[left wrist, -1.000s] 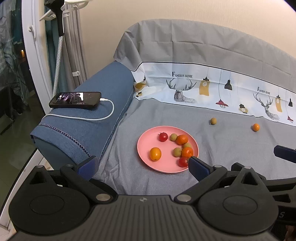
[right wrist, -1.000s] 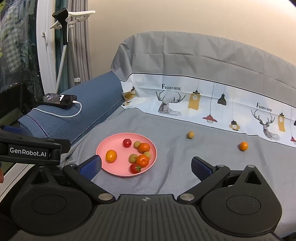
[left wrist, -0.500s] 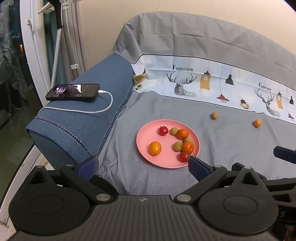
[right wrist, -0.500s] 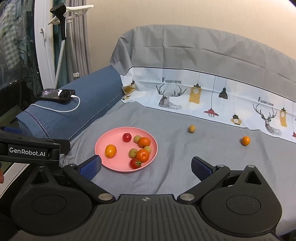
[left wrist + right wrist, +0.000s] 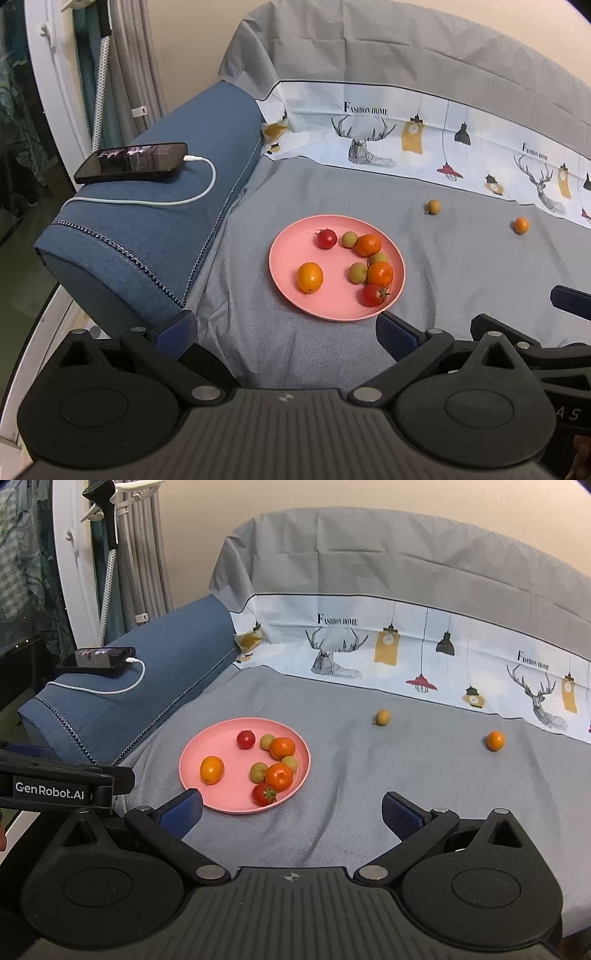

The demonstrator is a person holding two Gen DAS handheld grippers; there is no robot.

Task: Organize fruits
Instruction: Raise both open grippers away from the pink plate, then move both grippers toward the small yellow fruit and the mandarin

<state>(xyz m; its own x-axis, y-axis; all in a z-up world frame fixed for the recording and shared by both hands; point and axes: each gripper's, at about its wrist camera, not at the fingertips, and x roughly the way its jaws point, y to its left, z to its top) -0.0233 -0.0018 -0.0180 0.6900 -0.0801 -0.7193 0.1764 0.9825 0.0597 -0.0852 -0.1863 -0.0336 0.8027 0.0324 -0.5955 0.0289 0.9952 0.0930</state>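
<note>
A pink plate lies on the grey sofa seat and holds several small fruits: oranges, red tomatoes and greenish ones. Two fruits lie loose on the seat to the right: a yellowish one and a small orange. My left gripper is open and empty, just short of the plate's near edge. My right gripper is open and empty, near the plate's right front edge, well short of the loose fruits.
A blue armrest stands left of the plate, with a phone and white charging cable on top. The sofa back with its printed cover rises behind. The left gripper's body shows at the right view's left edge.
Both grippers have tilted and moved slightly forward, so the plate and loose fruits sit higher in the views. Both stay open and empty. No fruit has moved.
</note>
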